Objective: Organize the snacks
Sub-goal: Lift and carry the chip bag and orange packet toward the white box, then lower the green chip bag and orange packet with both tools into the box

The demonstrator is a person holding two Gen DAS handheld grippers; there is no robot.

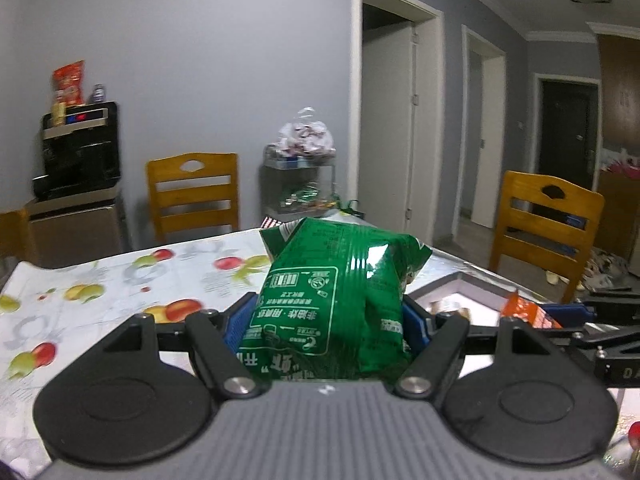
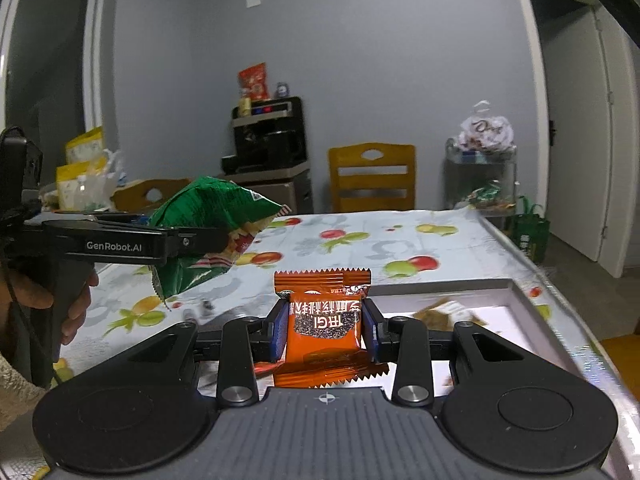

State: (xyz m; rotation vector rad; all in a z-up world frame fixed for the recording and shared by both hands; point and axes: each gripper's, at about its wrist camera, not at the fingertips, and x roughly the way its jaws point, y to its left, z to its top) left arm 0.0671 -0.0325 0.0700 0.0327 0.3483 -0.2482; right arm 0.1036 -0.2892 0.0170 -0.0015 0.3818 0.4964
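The green snack bag point(image 1: 332, 304) is clamped in the left gripper point(image 1: 328, 320) above the fruit-print tablecloth point(image 1: 100, 280). The right gripper point(image 2: 325, 330) pinches an orange packet point(image 2: 325, 320) over a tray point(image 2: 516, 292) holding a blurred snack. "GenRobot.AI" marks the left gripper's side.

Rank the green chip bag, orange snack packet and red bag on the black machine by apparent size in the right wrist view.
1. green chip bag
2. orange snack packet, nearly alike and nearer the camera, so unsure
3. red bag, far off
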